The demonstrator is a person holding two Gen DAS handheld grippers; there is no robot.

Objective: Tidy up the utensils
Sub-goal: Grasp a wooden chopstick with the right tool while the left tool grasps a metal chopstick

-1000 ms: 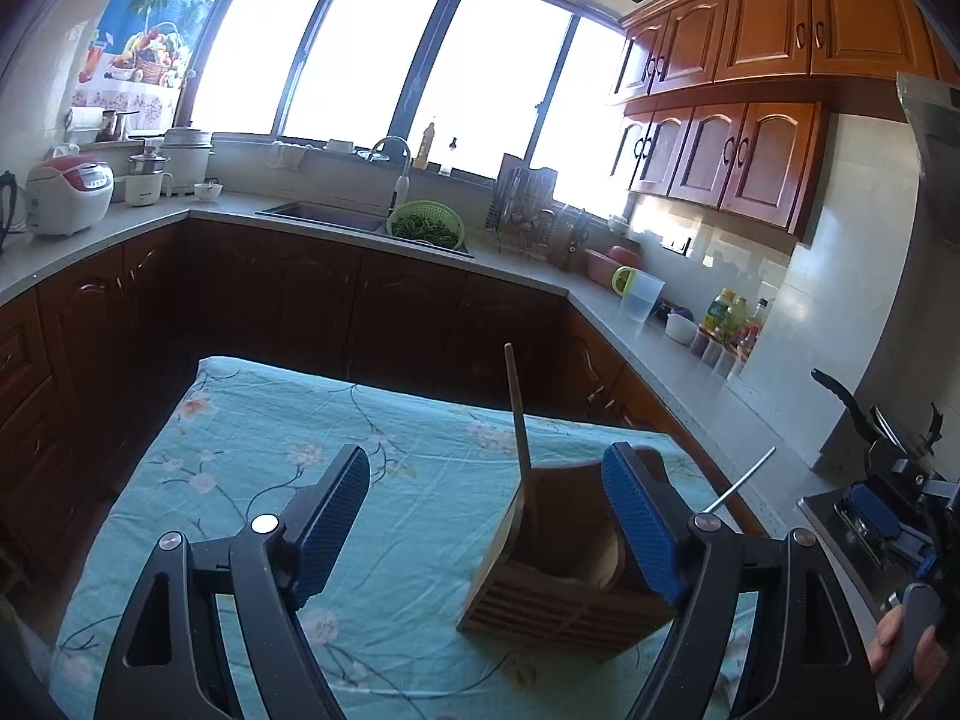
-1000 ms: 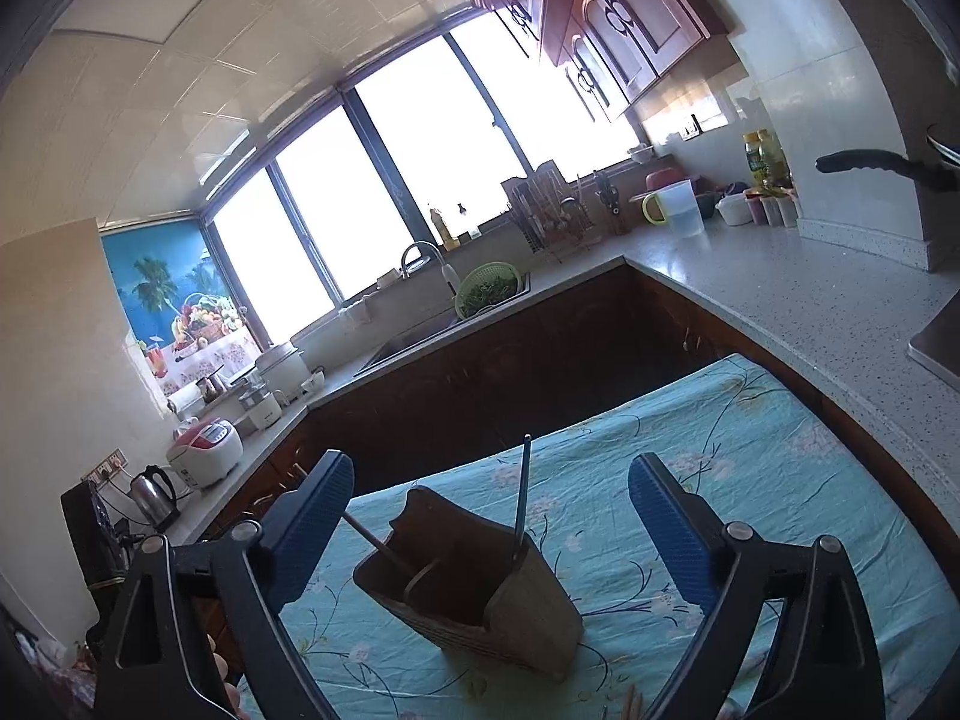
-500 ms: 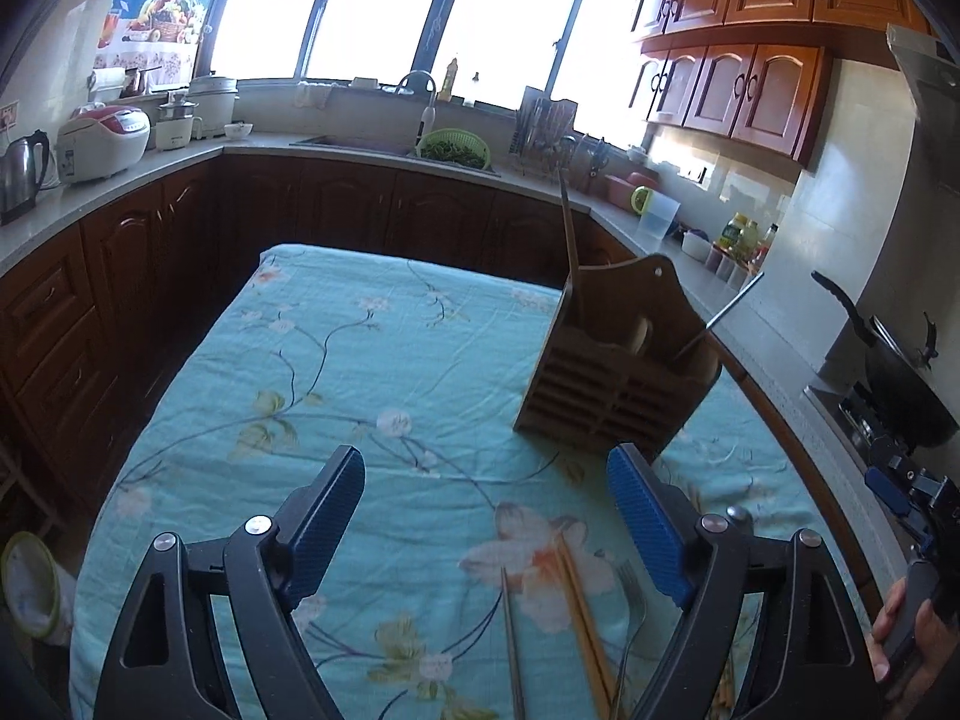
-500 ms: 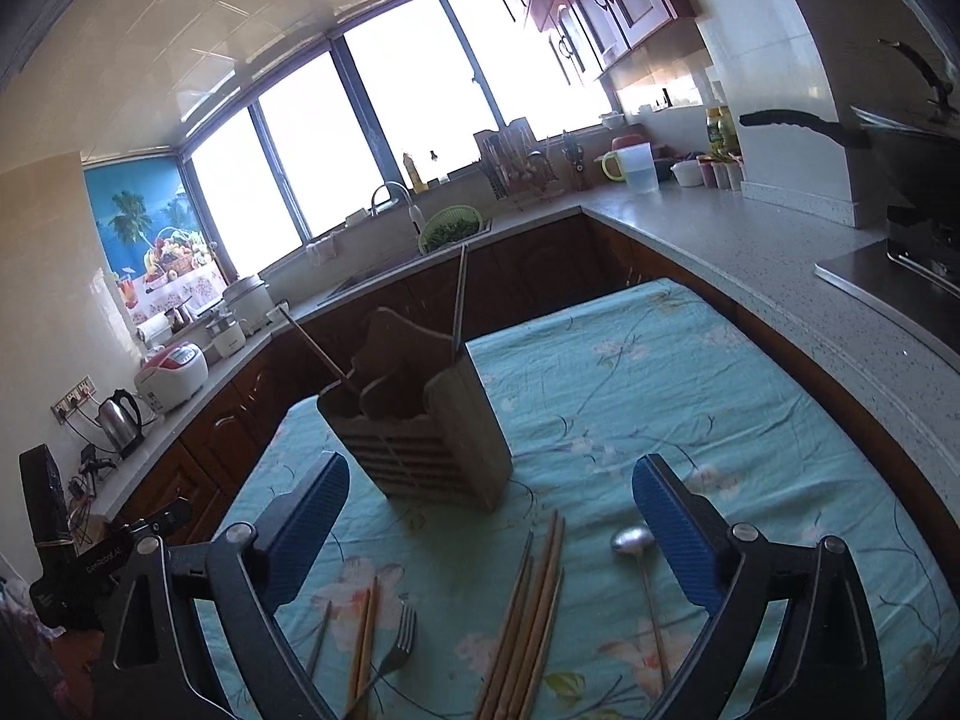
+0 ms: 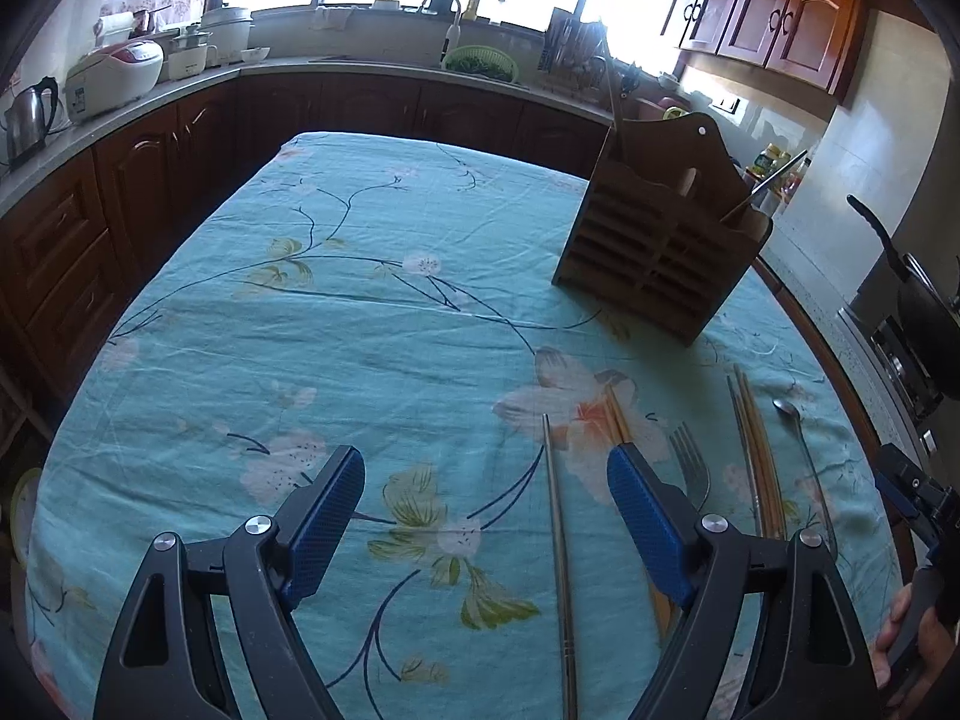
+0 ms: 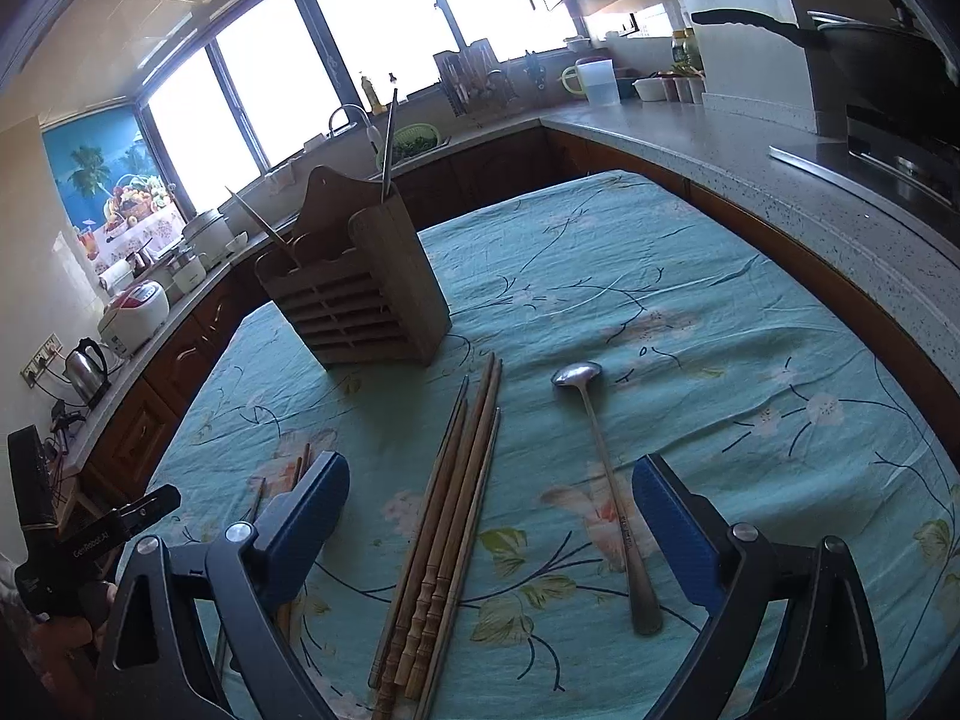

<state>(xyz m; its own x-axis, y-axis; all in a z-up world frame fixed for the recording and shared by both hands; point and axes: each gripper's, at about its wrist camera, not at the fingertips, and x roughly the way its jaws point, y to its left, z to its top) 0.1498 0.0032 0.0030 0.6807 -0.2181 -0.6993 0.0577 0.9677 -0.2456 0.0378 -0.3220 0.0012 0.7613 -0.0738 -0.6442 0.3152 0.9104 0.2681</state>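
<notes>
A wooden utensil holder (image 5: 660, 240) stands on the teal floral tablecloth (image 5: 360, 330), with a chopstick and a metal handle sticking out of it; it also shows in the right wrist view (image 6: 366, 300). My left gripper (image 5: 486, 510) is open and empty above a metal chopstick (image 5: 558, 540). A fork (image 5: 690, 468), several wooden chopsticks (image 5: 756, 456) and a spoon (image 5: 798, 438) lie to its right. My right gripper (image 6: 492, 522) is open and empty above the wooden chopsticks (image 6: 456, 492) and the metal spoon (image 6: 606, 480).
Dark wood kitchen cabinets and a counter (image 6: 750, 144) wrap around the table. A stove with a black pan (image 5: 918, 300) is at the right. A rice cooker (image 5: 114, 78) and a kettle (image 5: 27, 120) stand on the left counter.
Both grippers have pulled back from the holder and tilted down. The loose chopsticks, fork and spoon near the table's front edge have come into view. Both stay open.
</notes>
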